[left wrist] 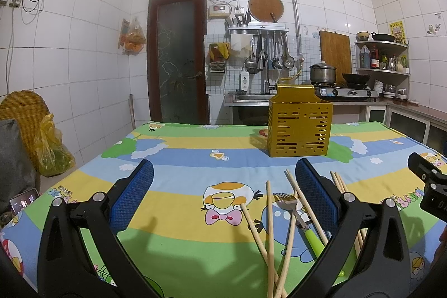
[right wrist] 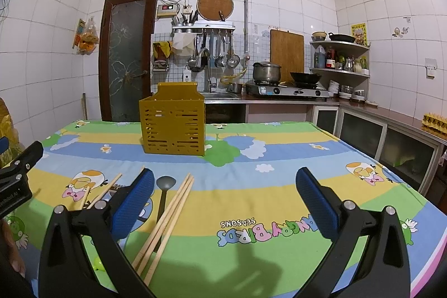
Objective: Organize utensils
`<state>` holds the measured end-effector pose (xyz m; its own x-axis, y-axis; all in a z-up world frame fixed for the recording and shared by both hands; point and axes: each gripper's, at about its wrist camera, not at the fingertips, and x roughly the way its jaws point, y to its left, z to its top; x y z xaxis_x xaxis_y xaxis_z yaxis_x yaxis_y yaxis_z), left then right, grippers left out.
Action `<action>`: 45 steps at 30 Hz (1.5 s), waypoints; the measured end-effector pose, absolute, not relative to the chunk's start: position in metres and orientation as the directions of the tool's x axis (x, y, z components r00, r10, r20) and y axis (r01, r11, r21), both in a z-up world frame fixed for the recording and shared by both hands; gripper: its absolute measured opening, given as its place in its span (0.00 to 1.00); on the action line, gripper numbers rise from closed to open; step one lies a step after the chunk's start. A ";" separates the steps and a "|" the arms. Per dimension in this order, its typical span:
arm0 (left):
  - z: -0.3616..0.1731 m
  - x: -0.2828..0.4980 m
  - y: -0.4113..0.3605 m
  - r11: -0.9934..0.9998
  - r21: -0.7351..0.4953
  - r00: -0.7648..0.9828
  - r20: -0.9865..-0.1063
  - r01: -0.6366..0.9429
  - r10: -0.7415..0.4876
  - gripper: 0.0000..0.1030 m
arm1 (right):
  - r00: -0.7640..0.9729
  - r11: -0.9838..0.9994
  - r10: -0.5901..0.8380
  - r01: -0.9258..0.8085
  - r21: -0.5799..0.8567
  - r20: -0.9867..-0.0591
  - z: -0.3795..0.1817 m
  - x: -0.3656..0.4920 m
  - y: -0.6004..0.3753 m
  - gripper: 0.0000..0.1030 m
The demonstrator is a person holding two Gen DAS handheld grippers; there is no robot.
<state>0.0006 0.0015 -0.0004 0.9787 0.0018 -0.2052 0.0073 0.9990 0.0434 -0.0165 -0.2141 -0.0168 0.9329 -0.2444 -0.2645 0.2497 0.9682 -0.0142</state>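
Blue fingers [left wrist: 315, 194] hide part of chopsticks [left wrist: 269, 228]; spoon [right wrist: 164, 186] handle runs under others.

even indoor light, sharp focus; soft shadows on the tablecloth [left wrist: 181, 256] near edge; fisheye bends walls, corners dark.

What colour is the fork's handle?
Bright green; the fork shows best in the left wrist view, lying among the chopsticks.

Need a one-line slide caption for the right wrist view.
Open right gripper above scattered wooden chopsticks and grey spoon, facing yellow perforated utensil holder.
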 end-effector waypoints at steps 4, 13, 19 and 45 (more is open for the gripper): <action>-0.001 -0.001 0.001 0.999 0.047 0.979 -0.203 0.012 -0.002 0.95 | 0.932 0.968 -0.247 0.252 -0.017 -0.264 -0.015 -0.017 -0.213 0.96; -0.001 -0.001 0.000 0.999 0.046 0.979 -0.204 0.013 -0.004 0.95 | 0.931 0.966 -0.252 0.257 -0.017 -0.266 -0.014 -0.019 -0.211 0.96; -0.003 0.000 -0.001 0.999 0.046 0.979 -0.206 0.014 -0.004 0.95 | 0.930 0.966 -0.252 0.256 -0.018 -0.266 -0.013 -0.018 -0.211 0.96; -0.007 0.003 -0.002 0.999 0.045 0.976 -0.217 0.017 -0.006 0.95 | 0.926 0.961 -0.275 0.274 -0.041 -0.257 -0.008 -0.022 -0.210 0.96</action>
